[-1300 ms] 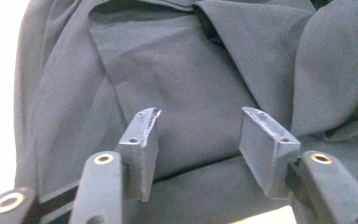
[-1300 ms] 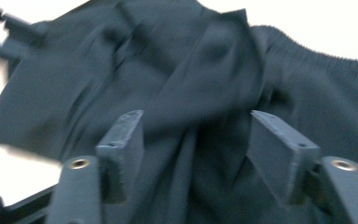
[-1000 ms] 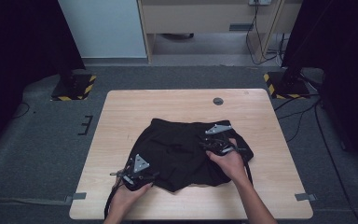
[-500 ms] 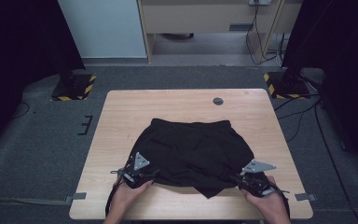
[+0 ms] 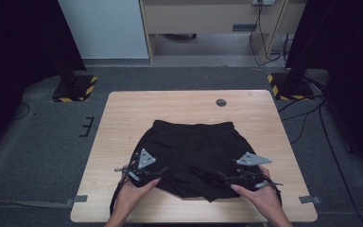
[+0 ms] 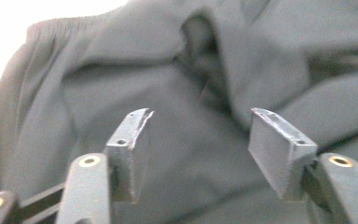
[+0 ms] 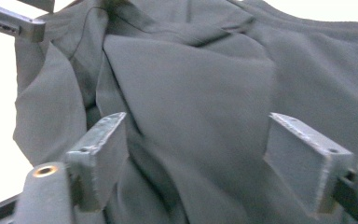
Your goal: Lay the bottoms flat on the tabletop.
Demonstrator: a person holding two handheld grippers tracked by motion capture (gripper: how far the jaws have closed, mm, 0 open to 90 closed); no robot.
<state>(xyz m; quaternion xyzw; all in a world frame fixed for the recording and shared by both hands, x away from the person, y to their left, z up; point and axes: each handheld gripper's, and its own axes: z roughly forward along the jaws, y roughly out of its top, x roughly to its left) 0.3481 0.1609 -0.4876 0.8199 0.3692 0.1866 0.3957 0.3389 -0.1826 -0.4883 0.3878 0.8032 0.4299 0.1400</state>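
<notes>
Since the earlier frame the right tool (image 5: 227, 177) has swung to the lower right and just sprung open, cloth beneath its jaws, while the left tool (image 5: 158, 171) gapes unclenched over black shorts (image 5: 194, 156) mid-worktop (image 5: 123, 118); flattening appears underway, regripping hems next.

No writing, label, brand, number or sign can be read anywhere here. The black shorts (image 5: 194, 158) lying between the two grippers carry no legible tag or print in the high view or in either gripper view. The yellow-and-black hazard stripes on the stand bases (image 5: 75, 88), well beyond the grippers past the far table edge, are only a pattern with no words.
</notes>
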